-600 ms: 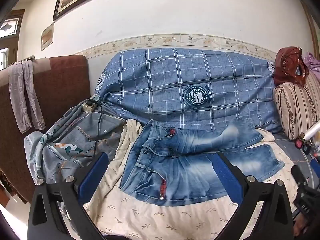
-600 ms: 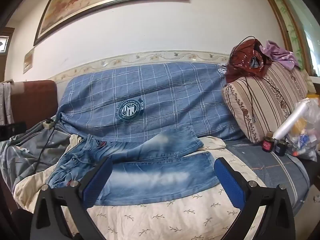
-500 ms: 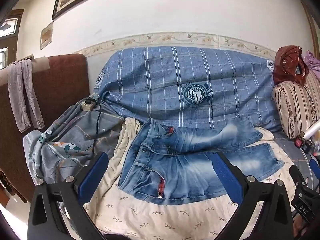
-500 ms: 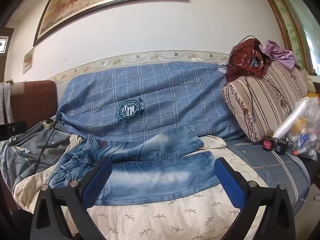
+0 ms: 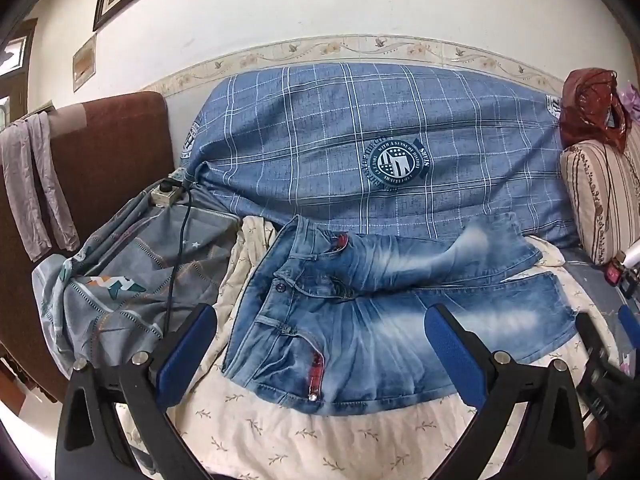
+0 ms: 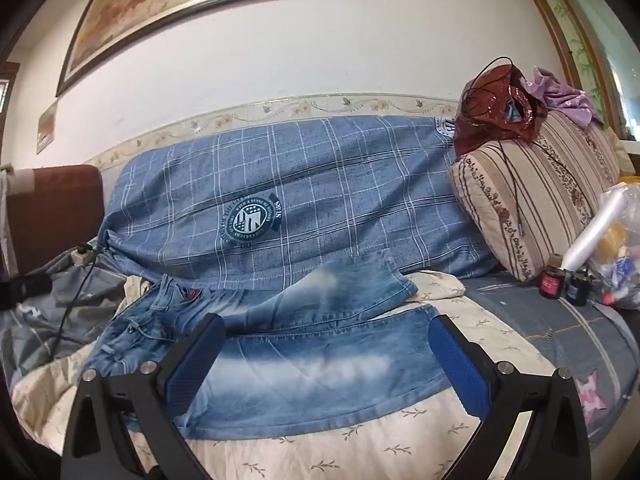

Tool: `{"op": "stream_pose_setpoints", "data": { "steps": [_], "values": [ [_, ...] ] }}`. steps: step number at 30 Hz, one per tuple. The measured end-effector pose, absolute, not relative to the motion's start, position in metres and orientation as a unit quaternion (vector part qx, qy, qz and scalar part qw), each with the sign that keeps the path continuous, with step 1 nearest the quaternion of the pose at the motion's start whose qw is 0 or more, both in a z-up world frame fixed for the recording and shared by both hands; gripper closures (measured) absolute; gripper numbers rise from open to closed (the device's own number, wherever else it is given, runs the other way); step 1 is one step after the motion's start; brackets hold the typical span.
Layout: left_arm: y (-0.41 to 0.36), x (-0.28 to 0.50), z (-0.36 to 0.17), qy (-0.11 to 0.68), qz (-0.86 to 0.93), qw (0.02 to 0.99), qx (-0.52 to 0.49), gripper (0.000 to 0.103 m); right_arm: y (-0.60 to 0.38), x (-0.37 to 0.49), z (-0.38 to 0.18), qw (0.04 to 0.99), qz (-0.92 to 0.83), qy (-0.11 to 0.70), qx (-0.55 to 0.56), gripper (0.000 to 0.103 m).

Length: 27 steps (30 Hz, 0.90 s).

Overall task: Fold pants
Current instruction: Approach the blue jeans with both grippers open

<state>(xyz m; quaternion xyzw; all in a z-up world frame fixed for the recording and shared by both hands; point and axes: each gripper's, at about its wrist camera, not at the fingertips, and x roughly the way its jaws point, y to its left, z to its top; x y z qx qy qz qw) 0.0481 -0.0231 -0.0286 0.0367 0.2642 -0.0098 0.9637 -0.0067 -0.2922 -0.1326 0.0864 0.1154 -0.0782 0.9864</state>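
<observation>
Faded blue denim pants (image 5: pixel 384 308) lie spread on a cream leaf-print sheet (image 5: pixel 280 436) on a couch, waist to the left, legs to the right. The far leg rests against the backrest. They also show in the right wrist view (image 6: pixel 312 356). My left gripper (image 5: pixel 320 348) is open and empty, hovering in front of the waist and near leg. My right gripper (image 6: pixel 324 364) is open and empty in front of the near leg.
A blue plaid cover (image 5: pixel 360 148) drapes the backrest. A grey patterned blanket (image 5: pixel 132 280) with a power strip and cord lies at left. A striped cushion (image 6: pixel 532 200) with a red bag, small bottles (image 6: pixel 564 280) and a plastic bag sit at right.
The left gripper has moved slightly closer to and lower over the pants. The right gripper has barely moved. Both stay open.
</observation>
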Motion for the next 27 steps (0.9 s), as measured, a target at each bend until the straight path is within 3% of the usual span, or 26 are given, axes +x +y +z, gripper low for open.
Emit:
{"op": "stream_pose_setpoints", "data": {
  "steps": [4,27],
  "values": [
    [-0.026,0.059,-0.039,0.269,-0.006,0.962,0.043,0.0,-0.288,0.007,-0.145,0.983,-0.049,0.153,0.089,0.0],
    [-0.016,0.081,-0.073,0.295,0.015,0.955,0.031,0.0,-0.312,0.016,-0.158,0.972,-0.06,0.177,0.146,0.0]
  ]
}}
